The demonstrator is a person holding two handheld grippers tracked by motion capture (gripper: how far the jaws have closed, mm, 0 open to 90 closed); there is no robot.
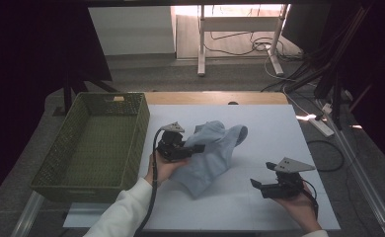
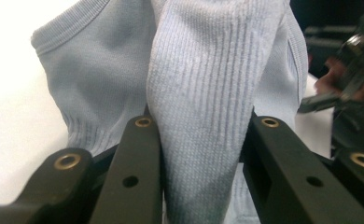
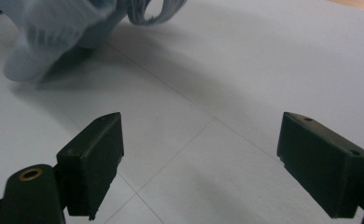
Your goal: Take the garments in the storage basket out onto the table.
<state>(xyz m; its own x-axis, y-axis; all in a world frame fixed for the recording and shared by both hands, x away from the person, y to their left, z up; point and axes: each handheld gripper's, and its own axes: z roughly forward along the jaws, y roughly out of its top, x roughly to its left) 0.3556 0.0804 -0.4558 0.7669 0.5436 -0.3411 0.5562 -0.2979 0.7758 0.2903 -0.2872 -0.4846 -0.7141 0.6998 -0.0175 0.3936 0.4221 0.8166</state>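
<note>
Gripping the light-blue sock (image 1: 212,153), left claw (image 1: 193,148) sits beside a seemingly empty green basket (image 1: 57,168); right claw (image 1: 262,183) gapes wide.

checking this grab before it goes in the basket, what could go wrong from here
The left gripper pinches just one fold of the socks, so the rest may slide free. The toe end drags on the table and could catch on the basket rim. The right gripper is open and apart, no help if they slip.

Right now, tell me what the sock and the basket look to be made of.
Sock: light blue knitted fabric, soft and matte; fine vertical ribbing shows where the left gripper pinches it.
Basket: olive-green woven mesh, likely plastic or wicker; too small to settle.
</note>
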